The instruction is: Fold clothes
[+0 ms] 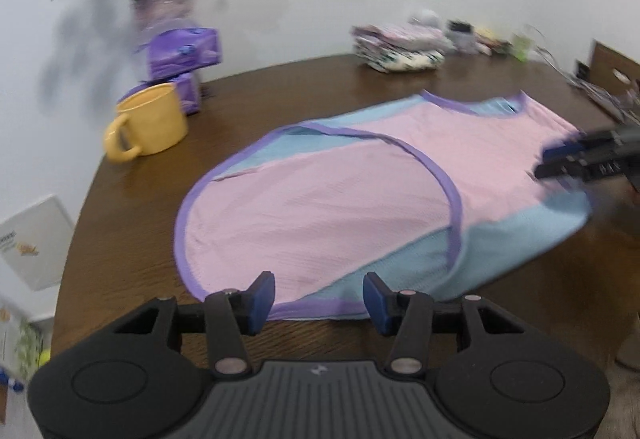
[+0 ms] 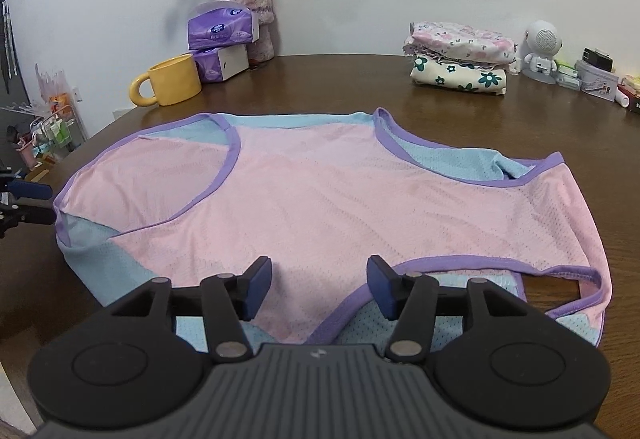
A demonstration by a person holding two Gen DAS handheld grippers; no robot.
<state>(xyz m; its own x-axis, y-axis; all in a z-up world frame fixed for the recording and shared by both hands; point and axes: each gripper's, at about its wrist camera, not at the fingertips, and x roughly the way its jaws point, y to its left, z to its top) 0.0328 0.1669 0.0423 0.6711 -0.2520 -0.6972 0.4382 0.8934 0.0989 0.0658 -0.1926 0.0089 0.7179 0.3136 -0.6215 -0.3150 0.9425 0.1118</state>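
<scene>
A pink mesh sleeveless top [image 2: 340,199] with a light blue back panel and purple trim lies spread flat on the brown table [image 2: 340,83]. In the right wrist view my right gripper [image 2: 320,281] hovers open over the top's near edge, beside a purple armhole, with nothing pinched. The left wrist view, which is blurred, shows the same top [image 1: 320,207] from its other end. My left gripper [image 1: 319,297] stands open just above the purple hem there. Each gripper shows in the other's view: the right gripper [image 1: 580,159] at the top's far end, the left gripper [image 2: 24,199] at the left edge.
At the table's back stand a yellow mug [image 2: 170,85], purple tissue packs [image 2: 220,39], a vase of dried flowers [image 2: 248,11], a stack of folded clothes [image 2: 460,57], a white robot figure [image 2: 540,51] and small boxes [image 2: 596,79]. The rounded table edge [image 1: 76,239] drops off at the left.
</scene>
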